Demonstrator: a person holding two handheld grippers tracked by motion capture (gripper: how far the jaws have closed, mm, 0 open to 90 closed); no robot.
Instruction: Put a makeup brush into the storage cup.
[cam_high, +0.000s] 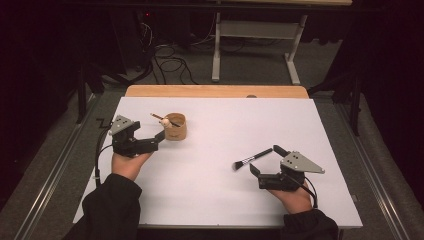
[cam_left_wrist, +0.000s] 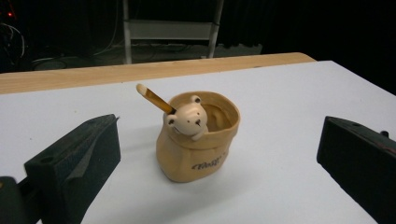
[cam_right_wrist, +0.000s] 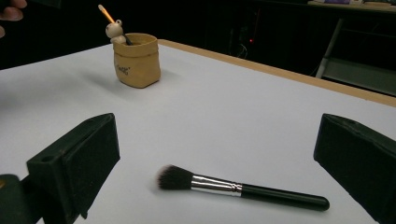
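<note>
A tan bag-shaped pot (cam_high: 175, 126) with a small bear figure (cam_left_wrist: 189, 120) on its rim stands at the left of the white sheet. A thin stick with a pale tip (cam_left_wrist: 154, 98) leans out of it. My left gripper (cam_high: 159, 140) is open just short of the pot, which sits ahead of its wide-apart jaws without touching them. A black makeup brush (cam_high: 252, 158) with a silver ferrule lies flat on the sheet. My right gripper (cam_high: 265, 159) is open around the brush's handle end, and its jaws stand clear of the brush (cam_right_wrist: 243, 189).
The white sheet (cam_high: 225, 195) covers the table up to a wooden strip (cam_high: 215, 91) at the far edge. Beyond it a white metal frame (cam_high: 255, 30) and cables (cam_high: 170, 65) lie on the dark floor. Bare sheet spans the middle between the pot and the brush.
</note>
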